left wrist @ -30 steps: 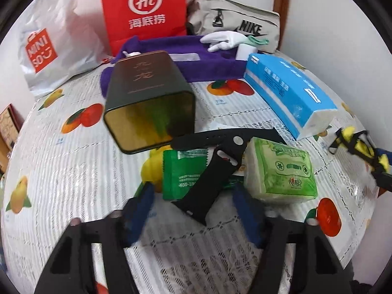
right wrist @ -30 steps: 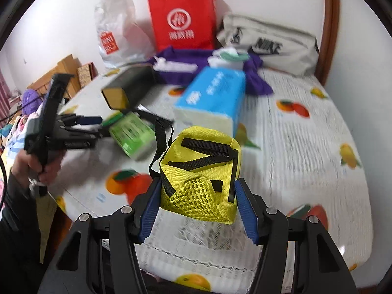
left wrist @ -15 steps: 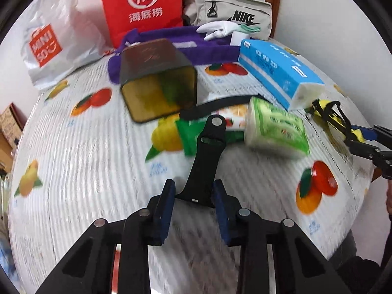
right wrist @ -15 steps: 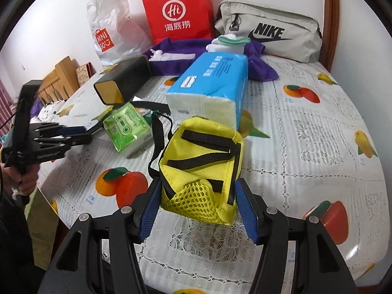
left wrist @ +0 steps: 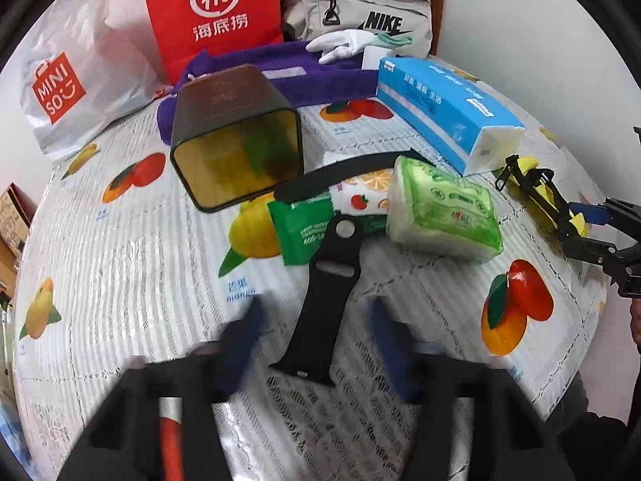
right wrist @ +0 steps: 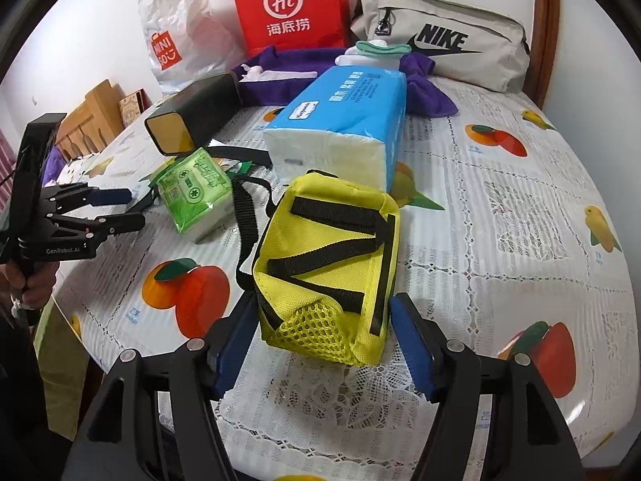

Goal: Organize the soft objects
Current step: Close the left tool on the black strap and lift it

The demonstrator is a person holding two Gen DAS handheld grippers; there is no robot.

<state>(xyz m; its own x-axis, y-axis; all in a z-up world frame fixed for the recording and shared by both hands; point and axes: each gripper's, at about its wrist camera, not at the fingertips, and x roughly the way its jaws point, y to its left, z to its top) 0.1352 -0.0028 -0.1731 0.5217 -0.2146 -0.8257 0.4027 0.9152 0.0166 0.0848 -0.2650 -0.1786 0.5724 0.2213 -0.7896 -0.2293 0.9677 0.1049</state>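
bag: yellow fabric pouch (right wrist: 332, 264), black webbing straps, mesh pocket | axis: long side ran toward blue rectangular tissue pack (right wrist: 340, 120), mesh end facing away | place: just beside that pack | right gripper (right wrist: 322, 340): 2 jaws just widened, pouch between, unpressed

A lived-in room of a home. A bench (right wrist: 500, 208) wears a white lace-pattern cloth printed with fruit. Behind it, against a plain white wall, stand a red paper shopping bag (right wrist: 288, 4), a white plastic store bag (right wrist: 176, 40) and a beige sports pouch (right wrist: 440, 40). Left of the bench sit cardboard boxes (right wrist: 96, 112).
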